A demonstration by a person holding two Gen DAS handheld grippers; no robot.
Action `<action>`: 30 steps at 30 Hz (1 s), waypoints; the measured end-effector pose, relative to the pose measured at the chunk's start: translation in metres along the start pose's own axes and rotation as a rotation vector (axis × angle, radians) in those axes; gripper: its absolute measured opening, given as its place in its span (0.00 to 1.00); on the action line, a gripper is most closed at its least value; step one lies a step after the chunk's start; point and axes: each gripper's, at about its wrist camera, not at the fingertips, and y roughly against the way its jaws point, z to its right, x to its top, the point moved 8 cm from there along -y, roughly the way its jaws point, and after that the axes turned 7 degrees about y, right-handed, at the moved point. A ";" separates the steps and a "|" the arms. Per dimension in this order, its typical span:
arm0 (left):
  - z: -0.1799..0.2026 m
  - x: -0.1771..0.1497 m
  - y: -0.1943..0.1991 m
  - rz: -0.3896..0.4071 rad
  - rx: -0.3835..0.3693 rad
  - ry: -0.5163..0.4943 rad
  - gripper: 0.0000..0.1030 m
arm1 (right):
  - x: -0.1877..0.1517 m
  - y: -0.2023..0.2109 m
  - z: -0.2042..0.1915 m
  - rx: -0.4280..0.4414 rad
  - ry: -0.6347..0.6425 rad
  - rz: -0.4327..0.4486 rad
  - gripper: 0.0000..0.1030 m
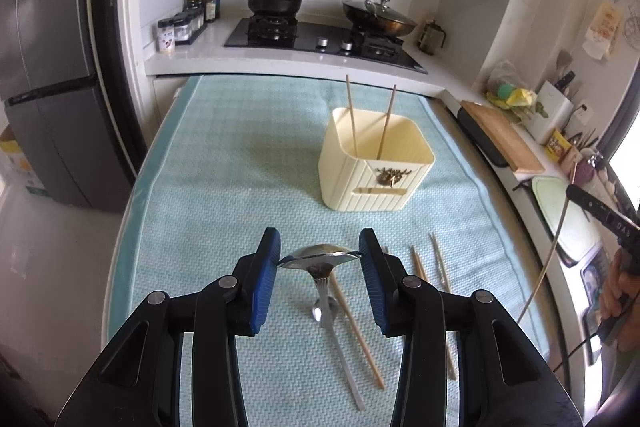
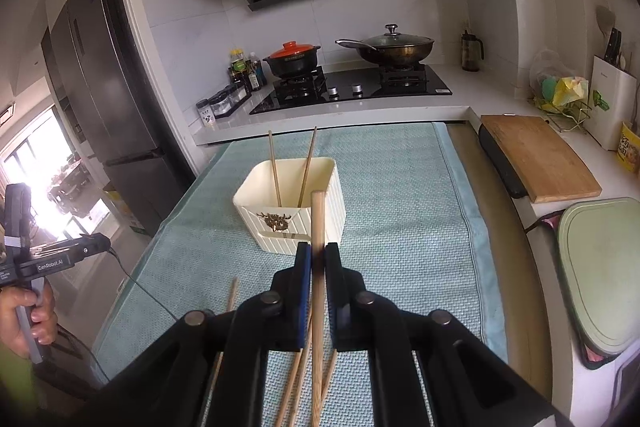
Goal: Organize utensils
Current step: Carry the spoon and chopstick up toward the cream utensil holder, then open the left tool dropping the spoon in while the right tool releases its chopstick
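Observation:
My left gripper (image 1: 319, 254) is shut on a metal spoon (image 1: 318, 255), gripping its bowl across the edges, with the handle hanging down toward the towel. A second spoon (image 1: 334, 339) and several wooden chopsticks (image 1: 358, 335) lie on the towel below it. A cream utensil holder (image 1: 374, 163) stands ahead with two chopsticks (image 1: 351, 115) upright in it. My right gripper (image 2: 318, 257) is shut on a wooden chopstick (image 2: 318, 227), held above the towel just before the holder (image 2: 292, 207). More chopsticks (image 2: 296, 379) lie beneath it.
A light blue towel (image 1: 224, 187) covers the work surface. Behind it is a stove (image 2: 348, 87) with a clay pot and a wok. A wooden cutting board (image 2: 536, 155) and a green board (image 2: 600, 279) lie to the right. A fridge (image 1: 52, 87) stands left.

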 end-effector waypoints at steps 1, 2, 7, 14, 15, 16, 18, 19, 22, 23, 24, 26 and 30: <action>0.002 0.007 0.001 0.005 -0.002 -0.004 0.40 | 0.005 -0.001 -0.001 0.002 0.000 0.004 0.07; 0.004 0.015 0.003 0.012 -0.003 -0.010 0.40 | 0.010 -0.002 -0.002 0.004 -0.002 0.011 0.07; 0.020 0.064 0.011 0.062 -0.001 -0.050 0.40 | 0.049 -0.011 -0.013 0.035 0.011 0.062 0.07; 0.052 0.142 0.012 0.139 -0.032 -0.087 0.40 | 0.128 -0.038 -0.038 0.088 0.061 0.198 0.07; 0.056 0.152 0.009 0.148 -0.035 -0.090 0.40 | 0.139 -0.044 -0.040 0.089 0.070 0.217 0.07; 0.060 0.161 0.005 0.154 -0.039 -0.093 0.40 | 0.150 -0.050 -0.043 0.089 0.080 0.236 0.07; 0.068 0.176 -0.007 0.158 -0.052 -0.096 0.40 | 0.169 -0.065 -0.047 0.088 0.104 0.273 0.07; 0.071 0.183 -0.015 0.158 -0.058 -0.097 0.40 | 0.178 -0.072 -0.048 0.085 0.115 0.287 0.07; 0.079 0.196 -0.045 0.141 -0.066 -0.101 0.40 | 0.194 -0.101 -0.048 0.081 0.130 0.311 0.07; 0.081 0.198 -0.058 0.131 -0.065 -0.105 0.40 | 0.196 -0.113 -0.046 0.082 0.129 0.314 0.07; 0.081 0.200 -0.071 0.118 -0.063 -0.108 0.40 | 0.197 -0.124 -0.044 0.080 0.126 0.314 0.07; 0.082 0.199 -0.099 0.084 -0.056 -0.111 0.40 | 0.197 -0.149 -0.040 0.086 0.118 0.298 0.07; 0.078 0.187 -0.153 0.001 -0.042 -0.102 0.40 | 0.176 -0.202 -0.036 0.101 0.119 0.197 0.07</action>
